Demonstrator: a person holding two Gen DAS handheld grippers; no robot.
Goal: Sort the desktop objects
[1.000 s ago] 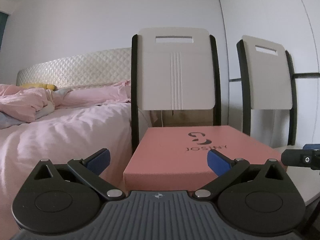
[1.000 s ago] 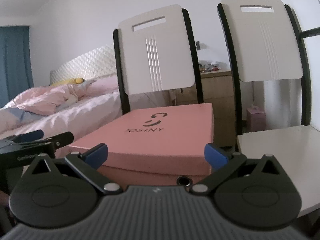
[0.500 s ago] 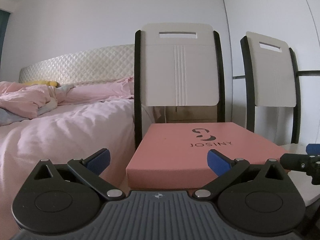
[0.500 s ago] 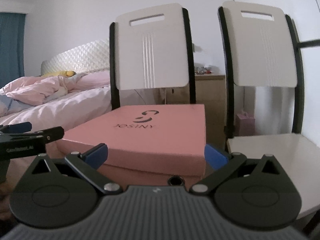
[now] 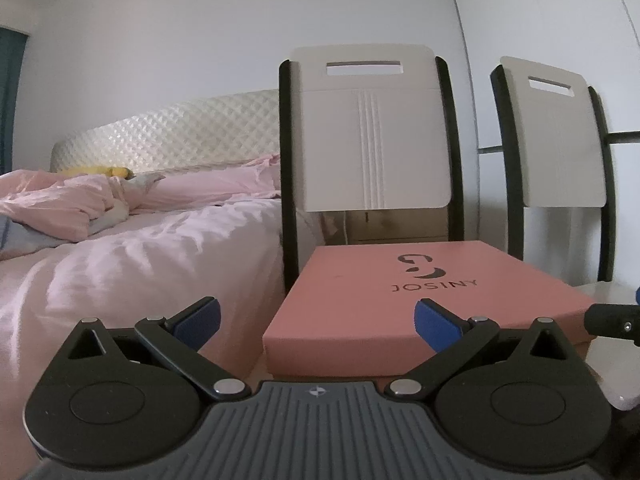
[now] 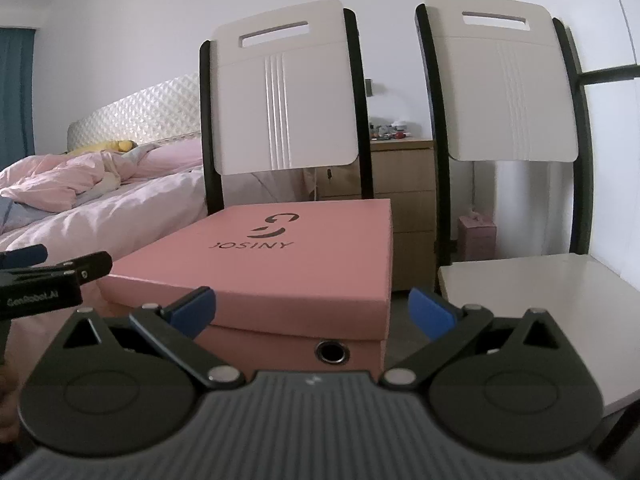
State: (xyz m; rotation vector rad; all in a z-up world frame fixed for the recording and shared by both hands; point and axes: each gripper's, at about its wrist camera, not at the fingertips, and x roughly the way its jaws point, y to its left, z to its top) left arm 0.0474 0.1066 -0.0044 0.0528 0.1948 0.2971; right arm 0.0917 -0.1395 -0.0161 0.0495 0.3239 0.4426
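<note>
Here, both claws wide, empty, near pink box (image 6: 280, 264) front edge.

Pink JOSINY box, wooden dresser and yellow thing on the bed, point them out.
pink JOSINY box (image 6: 320, 256), right wrist view, lid top
wooden dresser (image 6: 404, 184), right wrist view, drawer front
yellow thing (image 6: 116, 145), right wrist view, its middle
</note>
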